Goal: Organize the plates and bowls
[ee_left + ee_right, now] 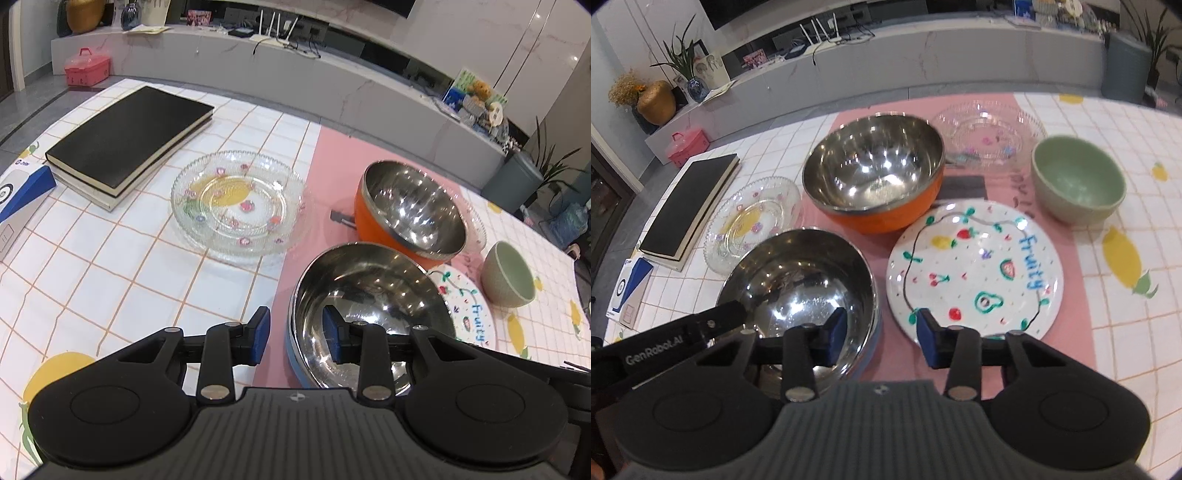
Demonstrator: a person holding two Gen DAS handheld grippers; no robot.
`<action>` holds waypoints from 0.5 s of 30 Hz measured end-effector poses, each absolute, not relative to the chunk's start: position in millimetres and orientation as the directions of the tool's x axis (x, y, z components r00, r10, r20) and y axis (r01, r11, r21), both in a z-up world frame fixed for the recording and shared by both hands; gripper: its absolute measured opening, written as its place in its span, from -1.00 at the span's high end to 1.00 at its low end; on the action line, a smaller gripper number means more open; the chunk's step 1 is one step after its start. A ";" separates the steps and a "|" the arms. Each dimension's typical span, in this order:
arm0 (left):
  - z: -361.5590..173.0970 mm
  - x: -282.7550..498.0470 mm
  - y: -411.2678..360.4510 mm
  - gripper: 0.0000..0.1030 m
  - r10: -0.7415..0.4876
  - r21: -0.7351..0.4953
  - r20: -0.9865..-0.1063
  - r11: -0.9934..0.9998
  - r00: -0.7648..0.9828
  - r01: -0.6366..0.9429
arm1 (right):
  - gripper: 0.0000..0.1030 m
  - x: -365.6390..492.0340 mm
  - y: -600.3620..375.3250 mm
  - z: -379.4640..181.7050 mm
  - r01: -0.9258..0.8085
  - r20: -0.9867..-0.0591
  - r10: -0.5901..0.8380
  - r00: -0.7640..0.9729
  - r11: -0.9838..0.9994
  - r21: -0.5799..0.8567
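Blue steel bowl (801, 291) sits at the near left edge of the pink mat (1071, 288), about 7 o'clock in the right wrist view. Left gripper (295, 334) is spread apart, straddling the bowl's left rim: one blue pad outside the wall, the other inside over the steel. Not clamped; gaps show on both sides of the rim.

Right gripper (882, 330) is also spread wide and holds nothing. Its left pad hangs over the blue bowl's right rim, its right pad over the near edge of the fruity plate (975, 273). Contact with either, cannot tell.

Orange steel bowl (873, 173) is at 12 o'clock from the blue bowl, rims close, apart or touching unclear. It looks tilted, propped on a dark item under its right side. Fruity plate lies at 3 o'clock of the blue bowl, a narrow strip of mat between them.

Green ceramic bowl (1078, 181) sits at 1 o'clock of the plate, near the mat's right edge, narrow gap to the plate rim. Clear glass plate (990, 133) is behind it at the far edge of the mat.

Left of the mat, on the tiled cloth (110, 266): stacked glass plates (240, 206) at 10 o'clock of the blue bowl, open tile between them. Black books (129, 136) further out at 10 o'clock, blue-white box (22, 195) at the table's left edge.
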State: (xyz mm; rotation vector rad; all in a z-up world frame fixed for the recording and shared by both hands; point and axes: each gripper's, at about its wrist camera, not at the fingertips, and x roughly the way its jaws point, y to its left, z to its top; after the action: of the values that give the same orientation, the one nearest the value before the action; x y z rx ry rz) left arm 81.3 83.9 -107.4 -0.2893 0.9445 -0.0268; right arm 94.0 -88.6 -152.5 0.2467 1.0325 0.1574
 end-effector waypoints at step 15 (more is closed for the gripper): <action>-105.4 81.8 77.2 0.87 -0.108 -0.209 -0.816 0.971 0.568 -0.115 | 0.75 95.2 -92.4 -157.4 0.005 -0.828 0.311 0.466 0.935 0.354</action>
State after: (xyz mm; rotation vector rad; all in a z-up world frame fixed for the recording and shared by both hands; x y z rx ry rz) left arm 81.8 77.2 -105.4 -0.2501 0.9690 0.0039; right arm 95.2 -92.4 -157.4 0.3278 1.0740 0.1917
